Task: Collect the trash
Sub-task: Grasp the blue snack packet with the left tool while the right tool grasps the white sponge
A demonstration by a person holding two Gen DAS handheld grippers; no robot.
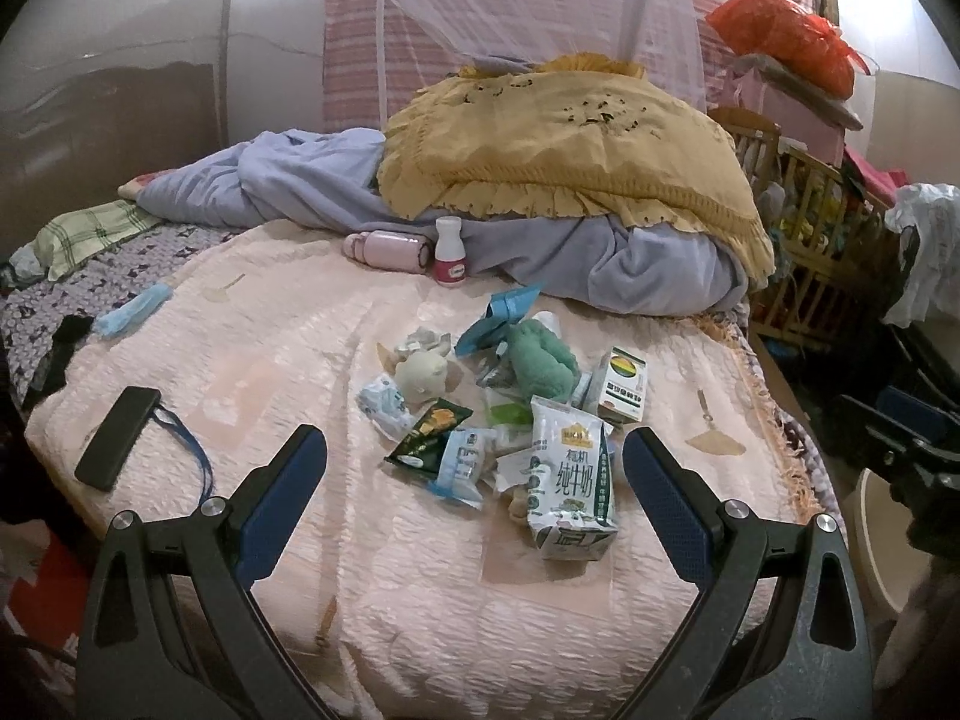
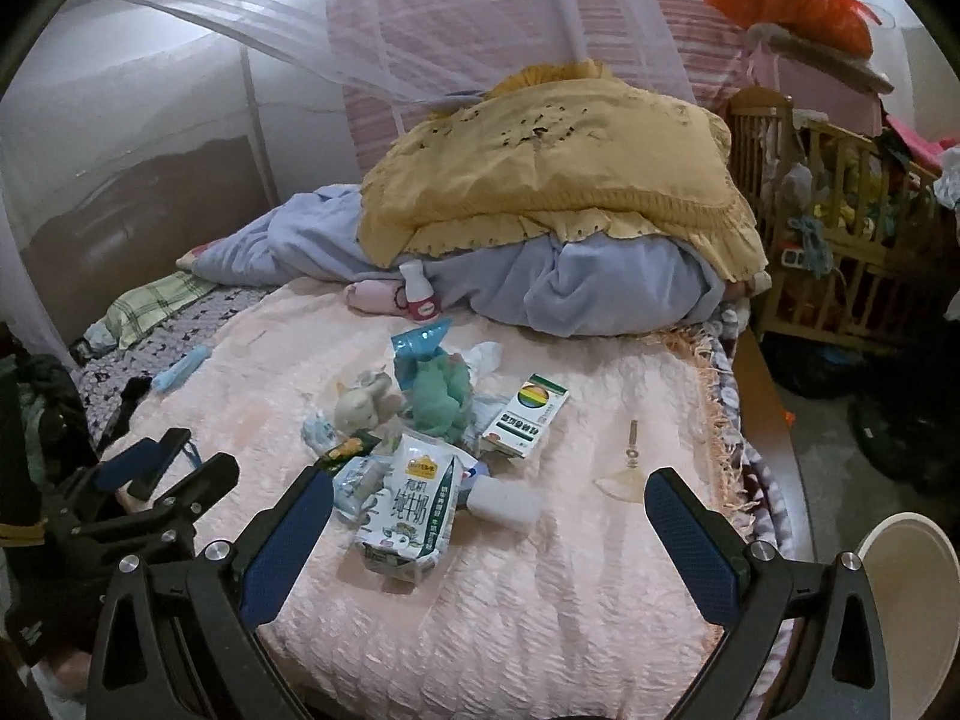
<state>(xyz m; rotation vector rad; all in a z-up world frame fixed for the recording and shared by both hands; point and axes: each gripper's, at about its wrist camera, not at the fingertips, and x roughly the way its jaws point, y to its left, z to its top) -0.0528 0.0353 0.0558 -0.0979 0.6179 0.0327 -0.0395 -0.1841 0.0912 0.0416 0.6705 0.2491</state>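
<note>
Looking along the left gripper (image 1: 474, 462), the left wrist view showed its two blue-padded fingers (image 1: 282, 498) spread wide and gripping nothing, poised above the near end of a pink bedspread (image 1: 240, 372). Between and just beyond the fingertips lay the pile of trash: a crumpled milk carton (image 1: 570, 486) nearest the right finger, a dark green snack wrapper (image 1: 429, 435) touching a pale blue packet (image 1: 459, 468), a blue pouch (image 1: 501, 315) farther back, and a small green-and-white box (image 1: 624, 387) standing at the pile's right edge. A green plush toy (image 1: 537, 363) and a cream plush toy (image 1: 420, 375) sat among the litter. A black phone (image 1: 117, 438) lay well to the left, and a small white bottle (image 1: 450, 252) stood upright against the blue quilt (image 1: 312, 186) under a yellow pillow (image 1: 558, 144).

From the right wrist view, the right gripper (image 2: 489, 510) was likewise wide open and empty, above the same bedspread. The milk carton (image 2: 405, 510) lay just beside its left finger (image 2: 288, 540), partly over a white block (image 2: 504, 504). The box (image 2: 528, 414) lay flat beyond, apart from the carton. At far left the left gripper (image 2: 180, 456) hung over the bed edge, fingers parted. A pale basin rim (image 2: 906, 564) showed at lower right, off the bed.
</note>
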